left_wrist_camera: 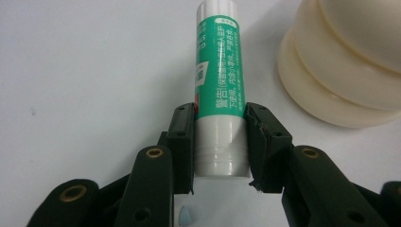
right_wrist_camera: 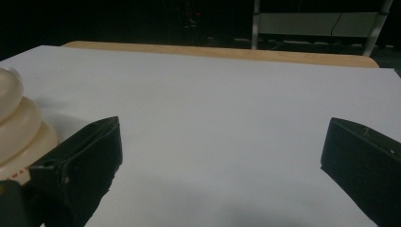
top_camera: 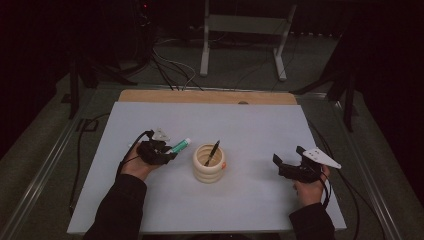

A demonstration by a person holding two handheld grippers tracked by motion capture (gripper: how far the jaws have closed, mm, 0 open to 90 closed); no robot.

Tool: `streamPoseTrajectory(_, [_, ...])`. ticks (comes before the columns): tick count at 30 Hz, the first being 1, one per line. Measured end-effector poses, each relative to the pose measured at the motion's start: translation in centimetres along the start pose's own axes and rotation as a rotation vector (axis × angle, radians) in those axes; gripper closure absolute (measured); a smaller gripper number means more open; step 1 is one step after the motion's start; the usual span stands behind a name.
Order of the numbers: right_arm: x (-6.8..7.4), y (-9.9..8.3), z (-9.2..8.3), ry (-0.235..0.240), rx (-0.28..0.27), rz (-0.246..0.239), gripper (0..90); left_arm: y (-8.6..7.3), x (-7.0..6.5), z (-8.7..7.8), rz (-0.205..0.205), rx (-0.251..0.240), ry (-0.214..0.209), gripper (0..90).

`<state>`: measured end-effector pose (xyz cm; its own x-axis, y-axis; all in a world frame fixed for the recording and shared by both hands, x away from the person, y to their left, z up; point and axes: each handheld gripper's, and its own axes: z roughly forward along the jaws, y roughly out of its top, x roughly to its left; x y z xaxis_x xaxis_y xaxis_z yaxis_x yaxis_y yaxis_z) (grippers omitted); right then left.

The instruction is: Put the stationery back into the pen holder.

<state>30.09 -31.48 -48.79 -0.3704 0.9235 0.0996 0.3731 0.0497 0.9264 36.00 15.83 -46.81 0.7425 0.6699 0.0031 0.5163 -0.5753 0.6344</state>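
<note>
Closest to me, my left gripper (left_wrist_camera: pixel 220 142) is clamped on the glue stick (left_wrist_camera: pixel 221 90), both pads pressed flat against its sides right where the green label meets the white base end. The base pokes back toward my hand and the longer, labelled part runs out ahead of the jaws. From the high view the glue stick (top_camera: pixel 180 146) sits in my left gripper (top_camera: pixel 167 150) above the white table (top_camera: pixel 250 125), its white tip slanting up toward the ribbed cream pen holder (top_camera: pixel 209 163) just beside it. I judge this a light, rigid plastic tube that won't crush under the pads, but its smooth round wall and glossy label could let it roll or slide between flat jaws. Holding near one end leaves a long free length that may swing if I tilt fast, so a grip nearer the middle would be steadier. The holder already has a dark pen (top_camera: pixel 212 152) leaning inside and something orange at its foot that I can't make out. It looks light enough to tip if the stick knocks its rim, so I'd lower the stick in gently. Farther off to the other side, my right gripper (top_camera: pixel 288 161) rests low with its jaws spread wide and nothing between them, well apart from the holder.
</note>
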Motion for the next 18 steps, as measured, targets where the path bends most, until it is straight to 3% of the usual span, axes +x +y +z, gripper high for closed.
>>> streamPoseTrajectory(9, [0.0,0.0,0.0,0.001,0.001,0.001,0.0,0.5,-0.1,-1.1,0.010,-0.022,0.010,66.2])
streamPoseTrajectory(18, [0.0,0.0,0.0,0.001,0.002,0.004,0.0,1.0,-0.2,-1.9,0.030,-0.026,-0.009,66.1])
